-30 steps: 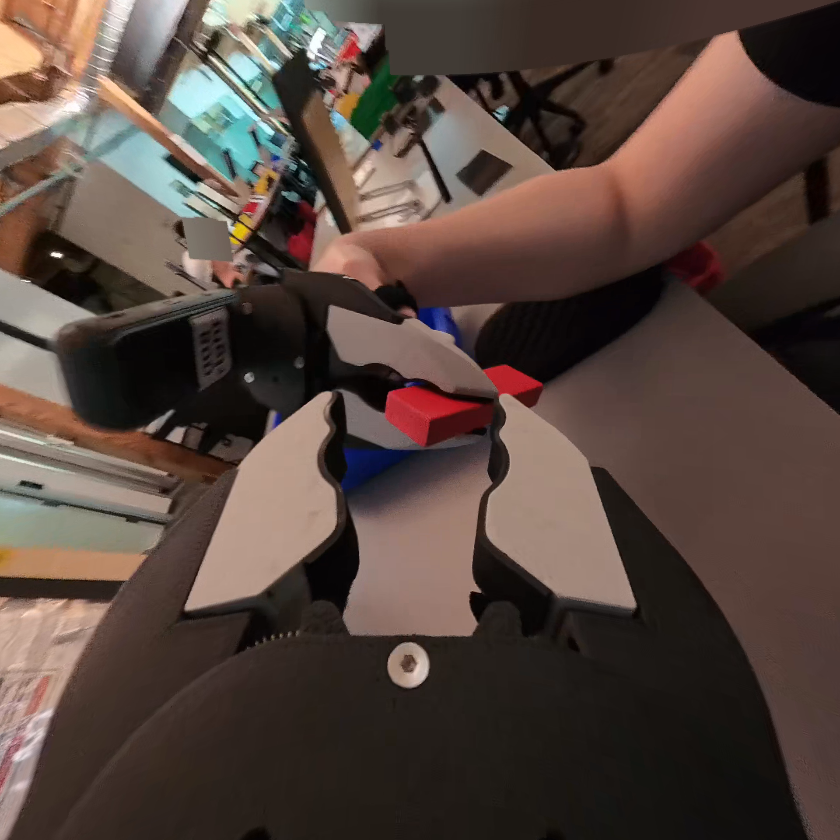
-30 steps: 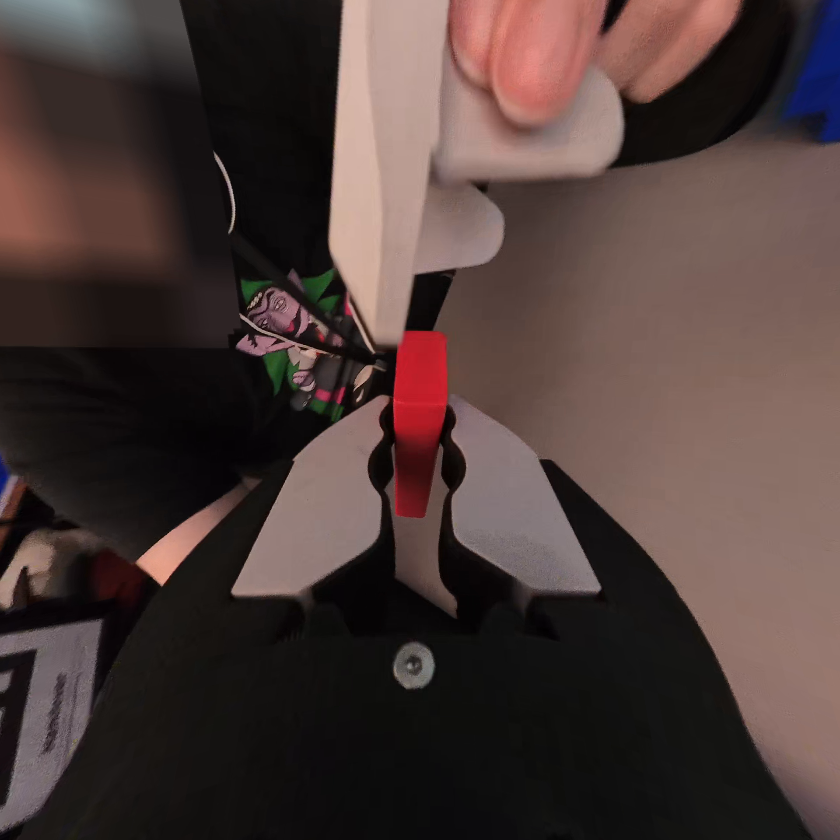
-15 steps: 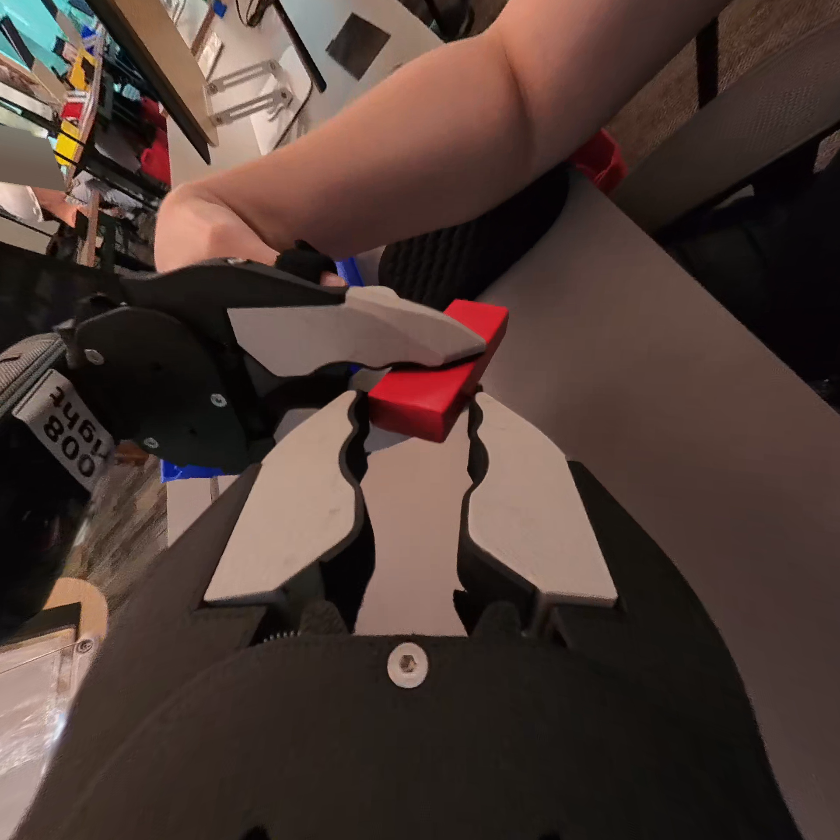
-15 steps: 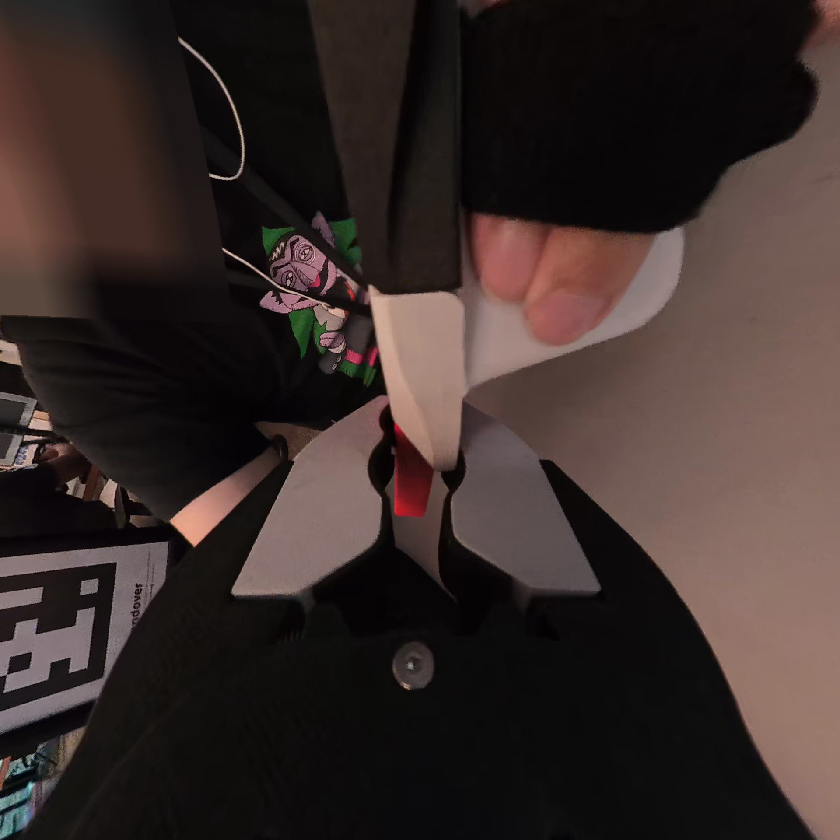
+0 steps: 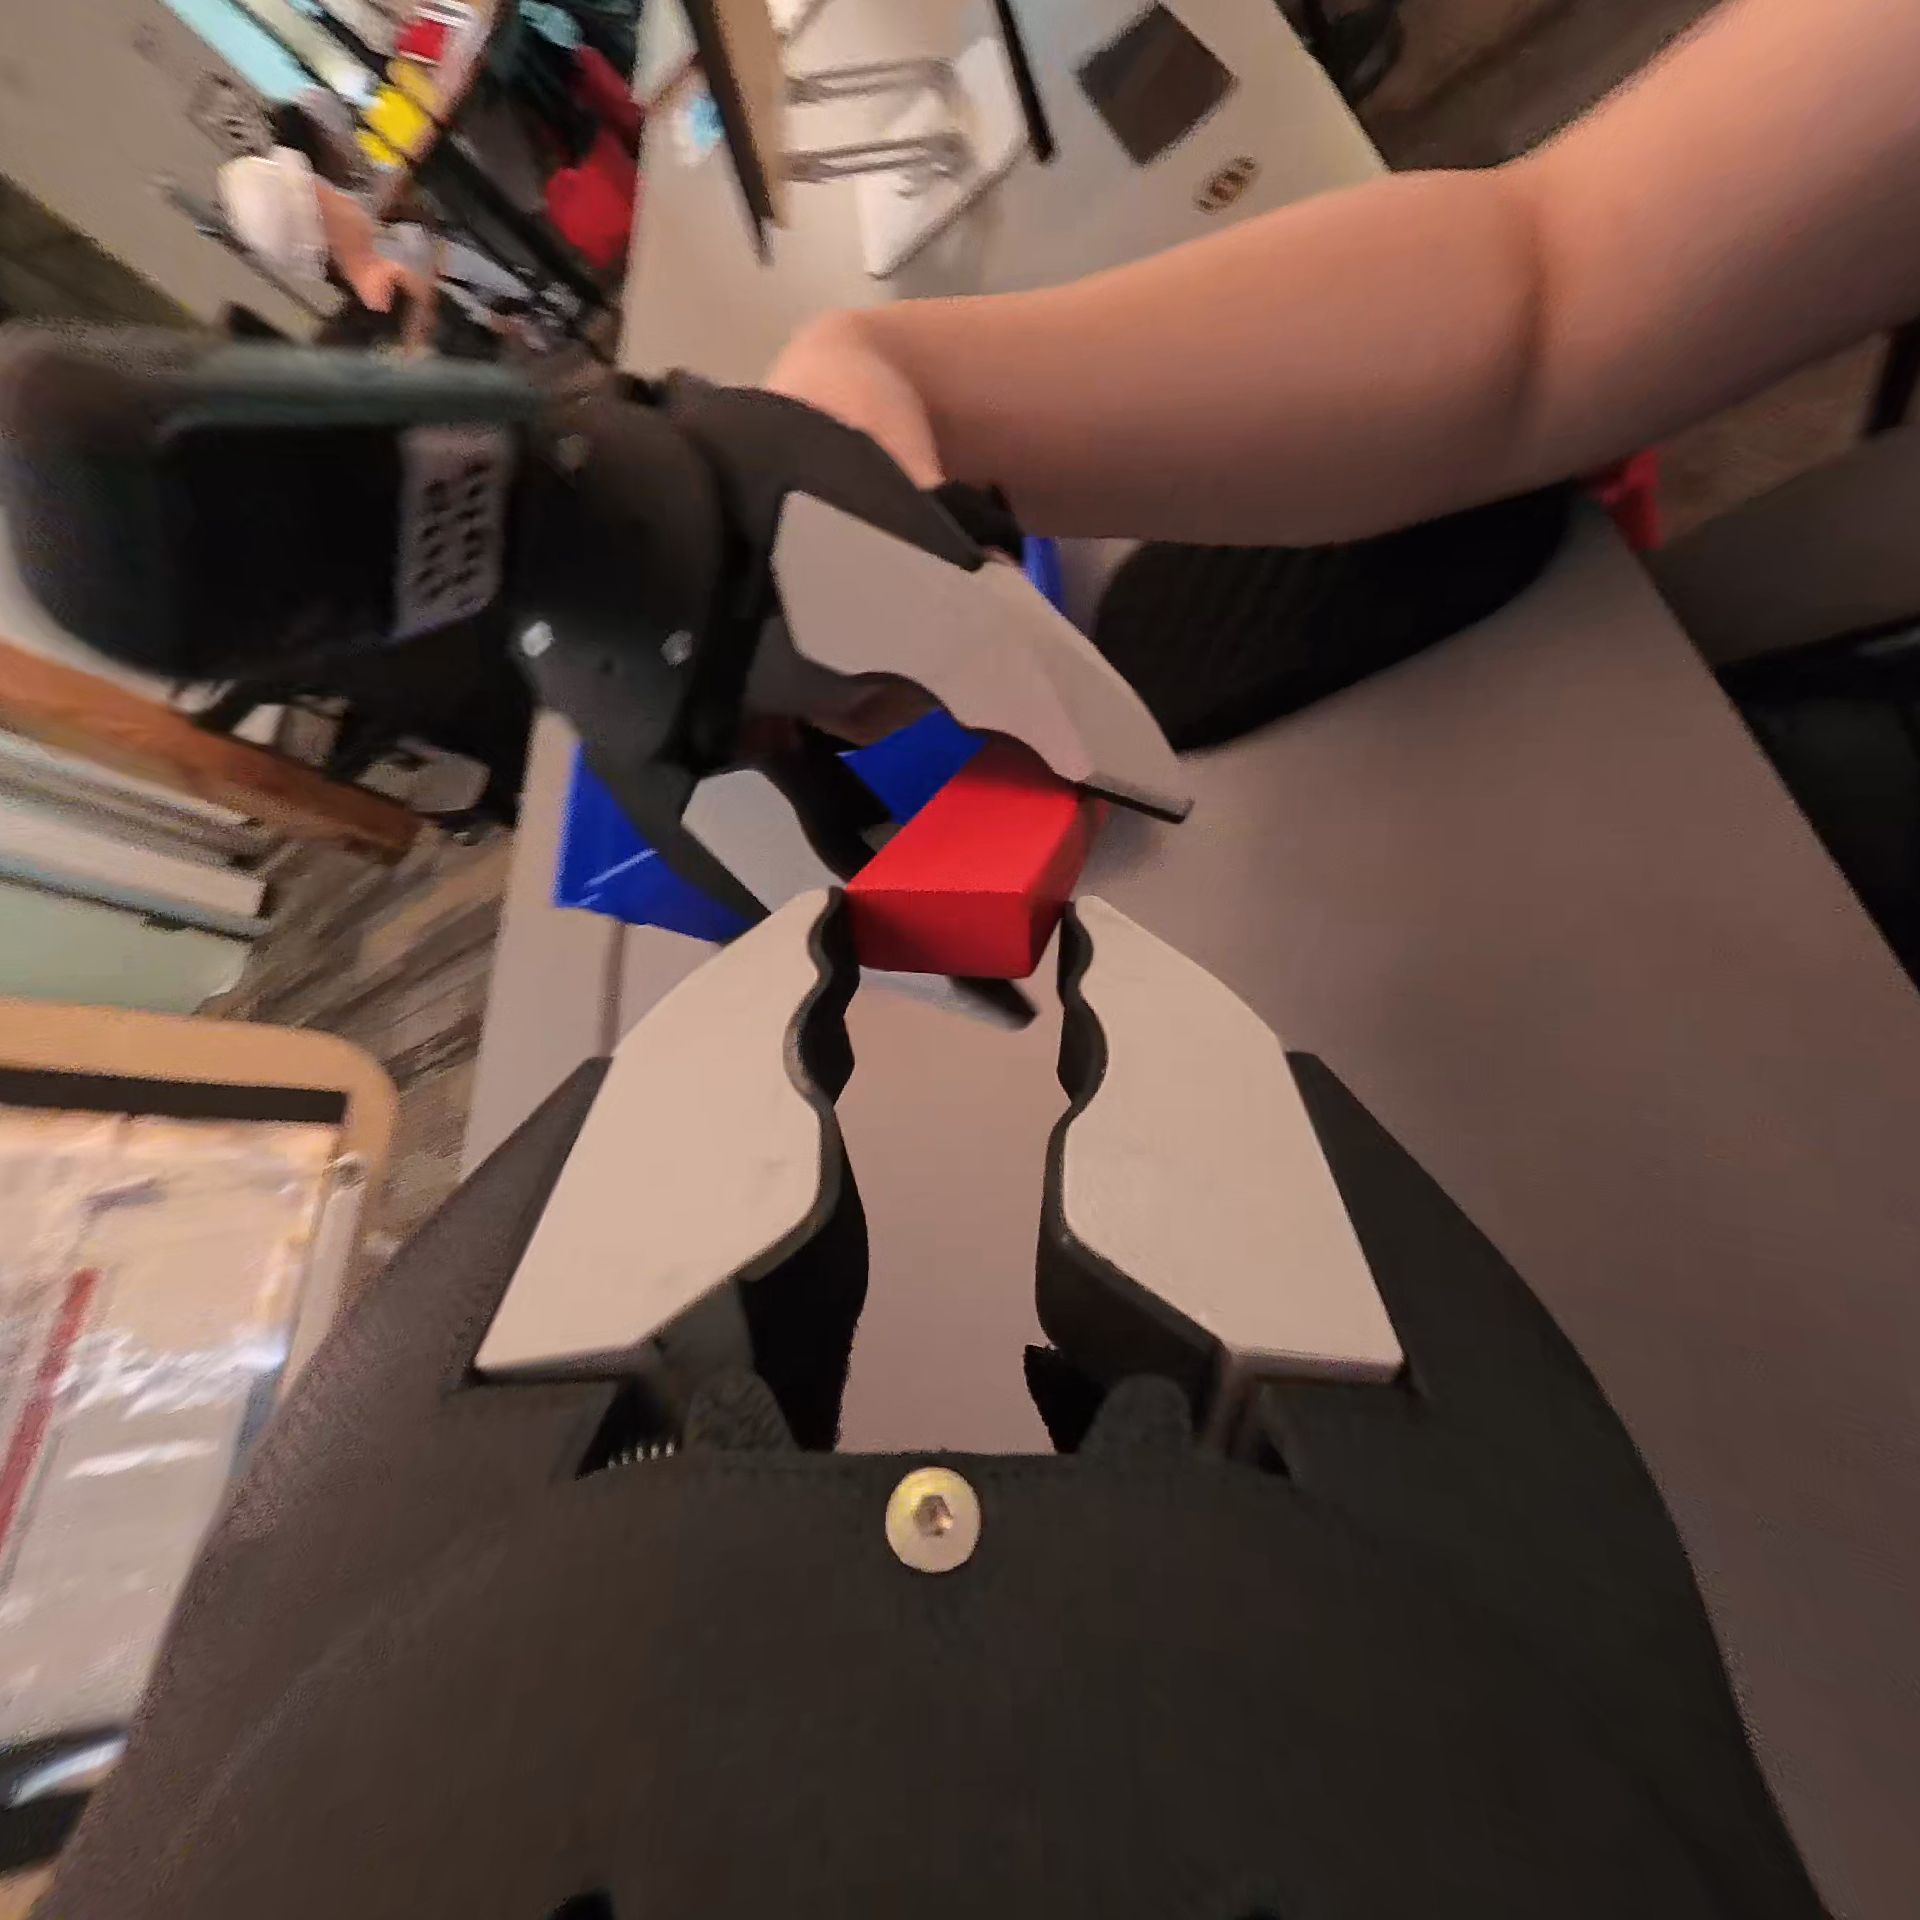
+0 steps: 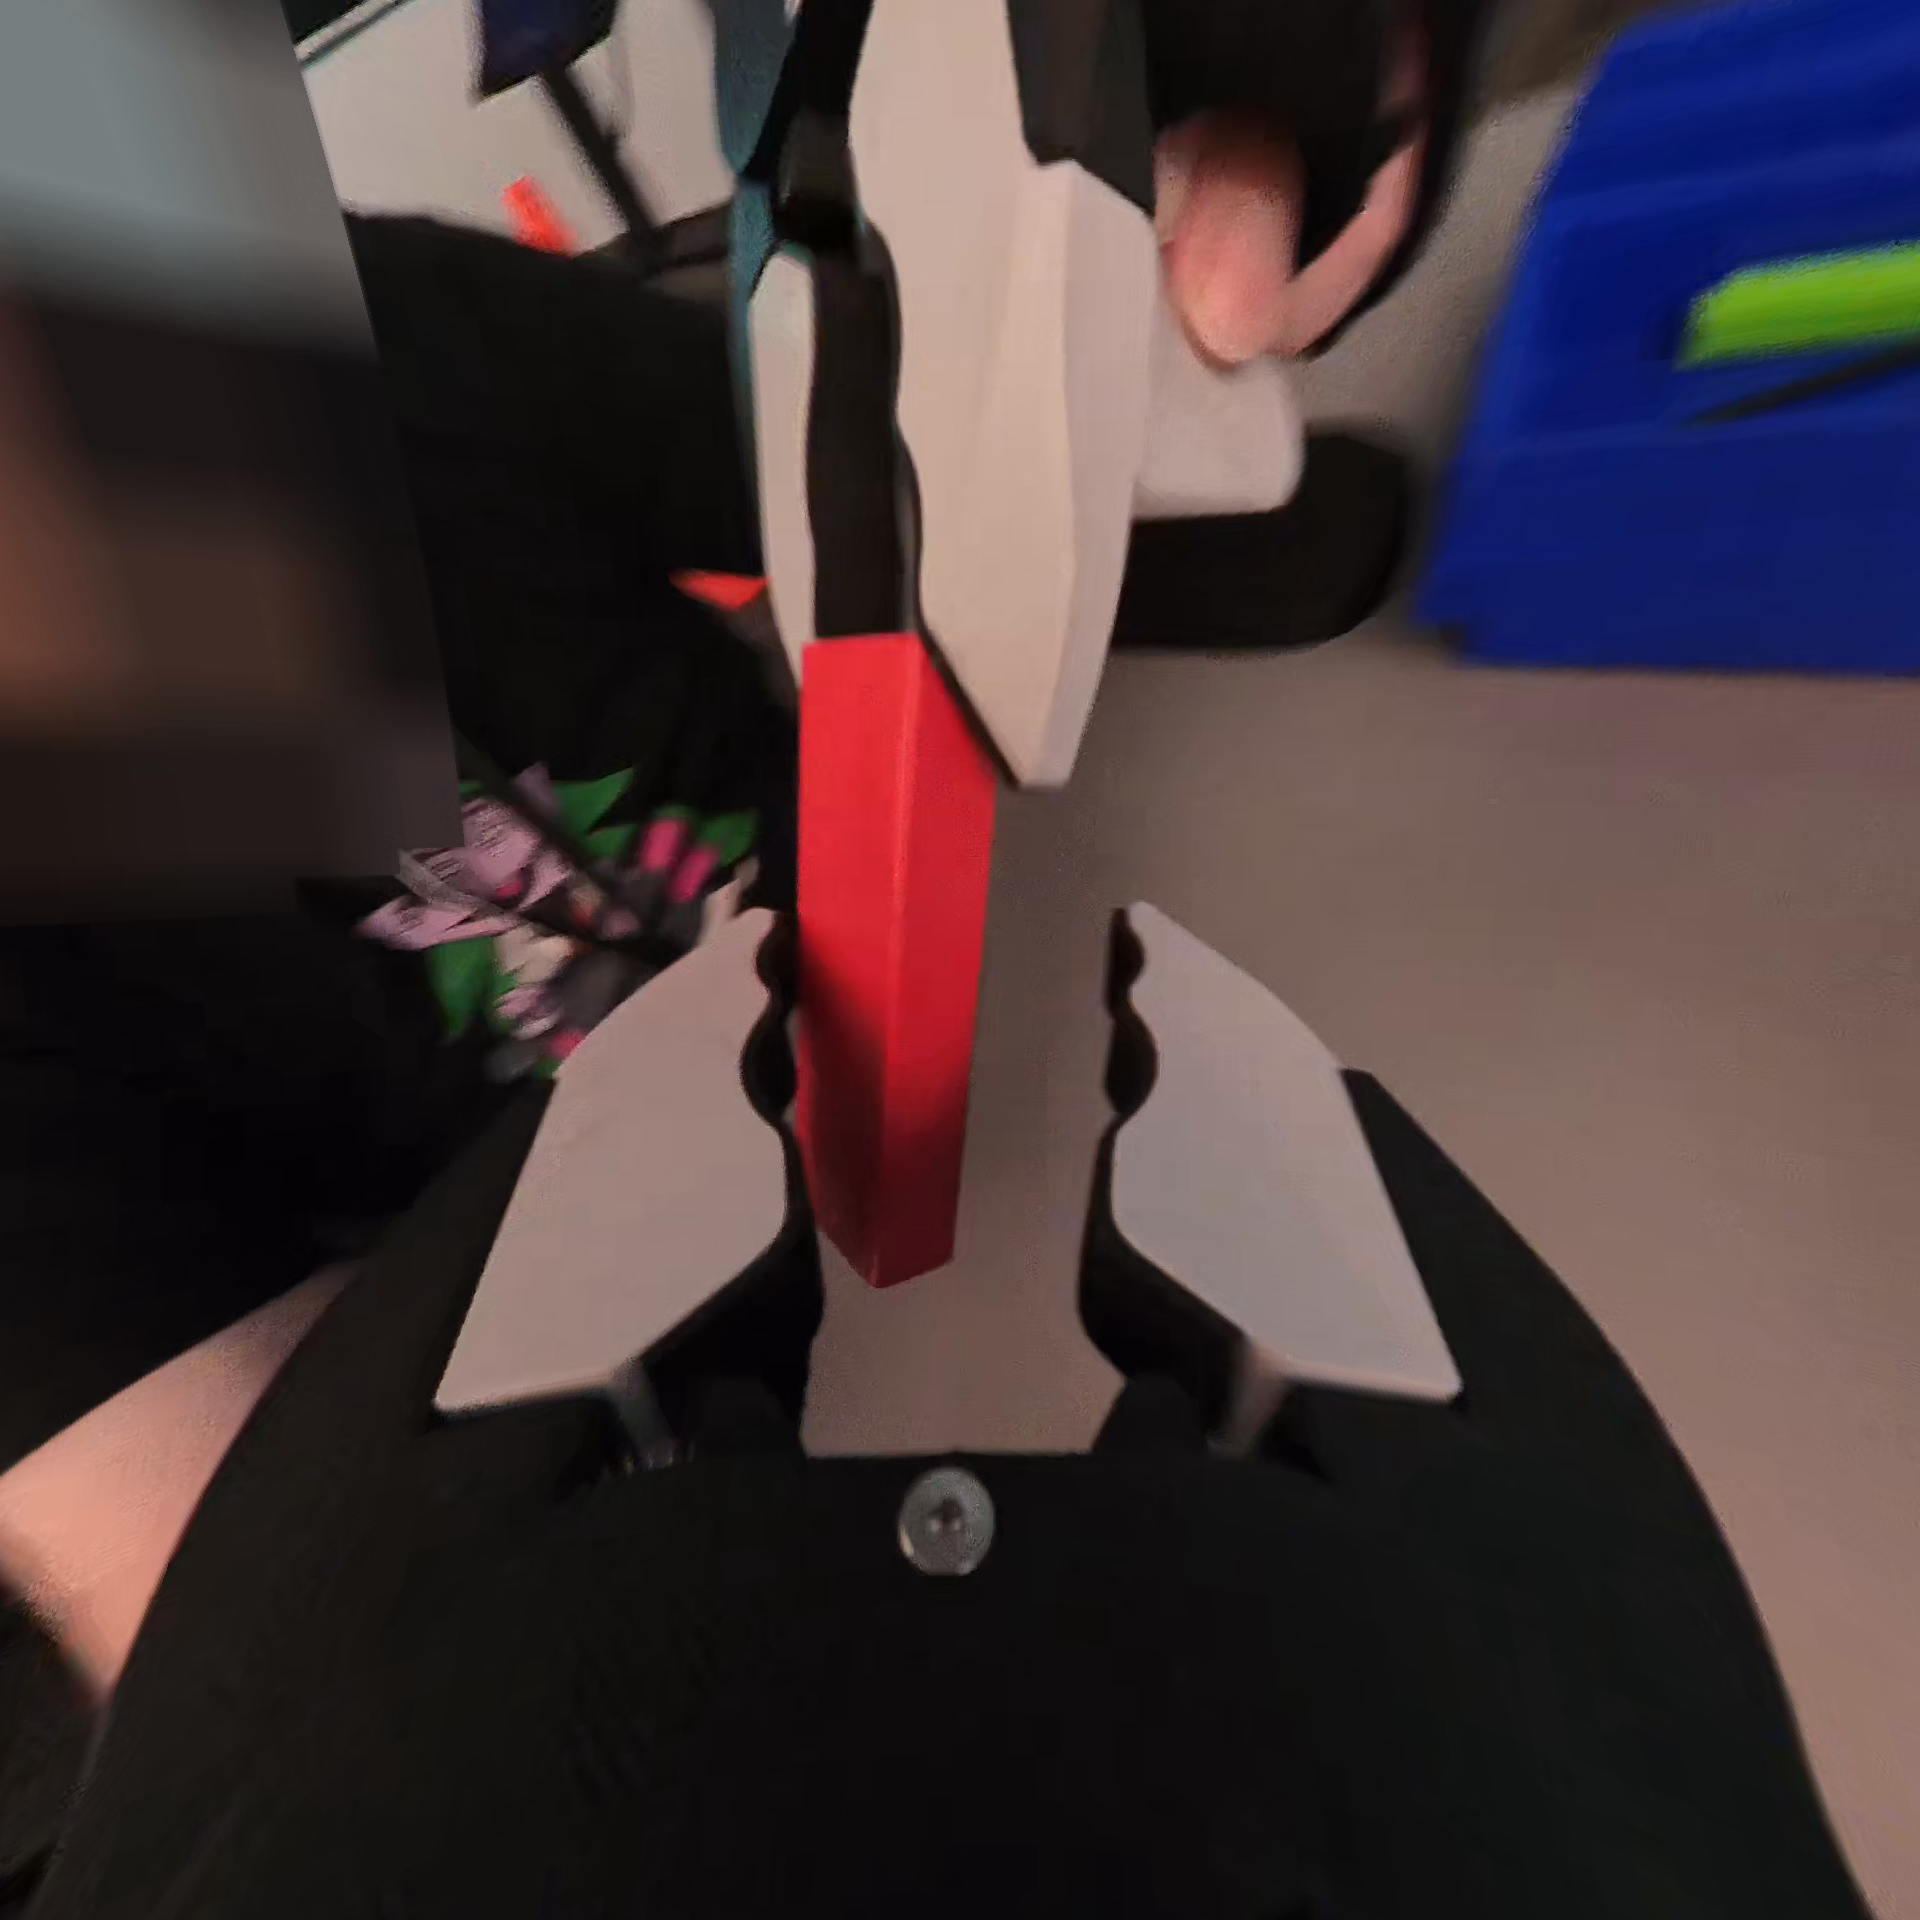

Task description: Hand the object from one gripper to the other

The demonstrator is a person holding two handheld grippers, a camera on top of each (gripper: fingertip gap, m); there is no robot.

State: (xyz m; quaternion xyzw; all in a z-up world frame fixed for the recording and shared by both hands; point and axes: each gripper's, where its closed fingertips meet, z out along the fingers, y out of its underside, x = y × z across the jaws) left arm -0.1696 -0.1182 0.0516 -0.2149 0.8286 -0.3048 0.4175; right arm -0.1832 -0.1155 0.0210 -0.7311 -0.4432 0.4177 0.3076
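Left wrist view: the left gripper (image 5: 954,914) has its jaws closed on the near end of a red block (image 5: 961,873), both fingertips pressed to its sides. The right gripper (image 5: 940,790) reaches in from the upper left, held by a bare forearm (image 5: 1299,395); its jaws stand apart around the block's far end (one finger above, one below). Blue bin (image 5: 634,862) sits behind on the grey tabletop (image 5: 1507,1039).

Right wrist view: the right gripper (image 6: 945,935) shows jaws spread wide. The red block (image 6: 888,935) lies against its left finger, clear of the other. The left gripper (image 6: 862,613) clamps the block's far end. A blue bin (image 6: 1662,468) stands upper right, blurred.
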